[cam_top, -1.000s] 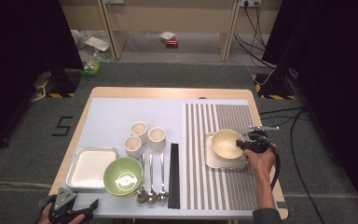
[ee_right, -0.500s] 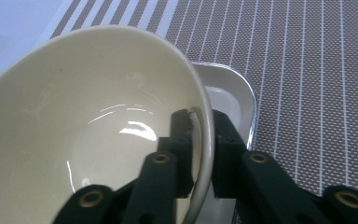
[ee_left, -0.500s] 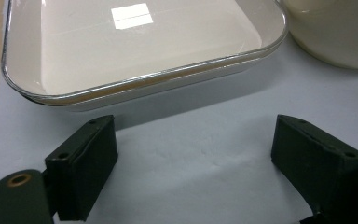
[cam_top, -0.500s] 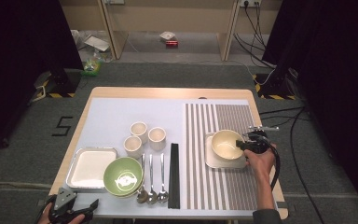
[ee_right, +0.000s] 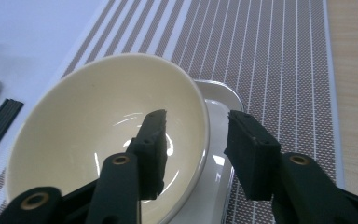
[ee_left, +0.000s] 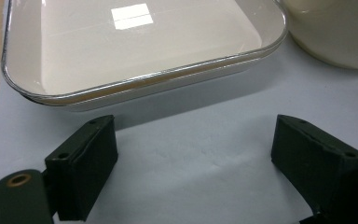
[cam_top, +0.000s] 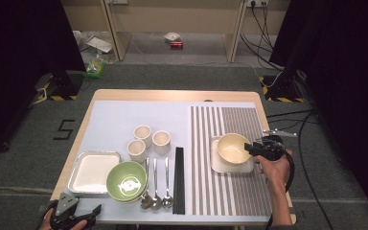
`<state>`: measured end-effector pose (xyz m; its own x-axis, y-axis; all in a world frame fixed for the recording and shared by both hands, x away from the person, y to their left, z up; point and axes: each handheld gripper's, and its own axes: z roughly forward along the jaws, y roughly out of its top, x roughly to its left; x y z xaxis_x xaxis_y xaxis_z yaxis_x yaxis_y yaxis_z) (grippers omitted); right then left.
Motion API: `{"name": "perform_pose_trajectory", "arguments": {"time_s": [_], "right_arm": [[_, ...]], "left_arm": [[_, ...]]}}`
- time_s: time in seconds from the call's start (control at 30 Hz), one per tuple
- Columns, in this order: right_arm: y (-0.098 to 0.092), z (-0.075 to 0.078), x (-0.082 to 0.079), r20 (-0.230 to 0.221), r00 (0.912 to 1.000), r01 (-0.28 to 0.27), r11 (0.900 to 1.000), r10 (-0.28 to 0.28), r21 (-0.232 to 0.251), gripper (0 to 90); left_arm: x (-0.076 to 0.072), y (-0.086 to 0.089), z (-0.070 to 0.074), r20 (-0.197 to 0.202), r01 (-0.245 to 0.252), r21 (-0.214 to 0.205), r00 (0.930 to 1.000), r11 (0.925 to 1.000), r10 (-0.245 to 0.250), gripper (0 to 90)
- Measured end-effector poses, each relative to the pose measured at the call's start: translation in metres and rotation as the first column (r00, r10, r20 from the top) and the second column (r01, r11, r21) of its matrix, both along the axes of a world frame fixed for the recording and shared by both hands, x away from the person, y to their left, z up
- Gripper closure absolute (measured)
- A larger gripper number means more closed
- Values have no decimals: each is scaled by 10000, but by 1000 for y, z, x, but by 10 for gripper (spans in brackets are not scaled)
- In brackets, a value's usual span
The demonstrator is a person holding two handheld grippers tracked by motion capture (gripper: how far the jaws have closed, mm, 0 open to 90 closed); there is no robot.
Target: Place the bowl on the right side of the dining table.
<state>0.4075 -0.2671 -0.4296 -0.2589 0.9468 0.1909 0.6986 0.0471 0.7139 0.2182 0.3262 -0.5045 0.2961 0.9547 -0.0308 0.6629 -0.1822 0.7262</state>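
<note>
A cream bowl sits in a small metal tray on the striped mat at the table's right. My right gripper is at the bowl's right rim. Its jaws have just been opening and straddle the rim, one inside and one outside, neither pressing on it. My left gripper rests open at the front left edge, with bare mat between its jaws. Just ahead of it lies a white rectangular tray.
A green bowl stands right of the white tray; its pale outer wall is close to the left gripper. Three cups cluster mid-table. Spoons and black chopsticks lie in front of them.
The right gripper's jaws have spread apart at the bowl's rim, and the hand has drawn slightly back to the right. The bowl stays in its tray. The left gripper has not moved.
</note>
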Motion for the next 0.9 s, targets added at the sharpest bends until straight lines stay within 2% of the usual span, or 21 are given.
{"name": "perform_pose_trajectory", "arguments": {"time_s": [0.3, 0.4, 0.57, 0.67, 0.9], "right_arm": [[4, 10, -19, 233, 9994, -263, 9995, 266, -166, 491], [6, 12, -25, 419, 9985, -344, 9994, 347, -76, 486], [9, 14, -35, 460, 9982, -372, 9993, 375, -71, 459], [10, 14, -42, 508, 9978, -417, 9991, 421, -90, 433], [11, 8, -54, 527, 9974, -509, 9984, 497, 229, 376]], "left_arm": [[0, 0, 0, 26, -9, -42, 10000, 10000, 9, 133], [0, 0, 0, -8, 6, -7, 10000, 10000, -6, 133], [0, 0, 0, -3, 8, -10, 10000, 10000, -8, 132], [0, 0, 0, 19, 0, -49, 10000, 10000, 0, 133], [0, 0, 0, -9, 12, -10, 10000, 10000, -12, 132]]}}
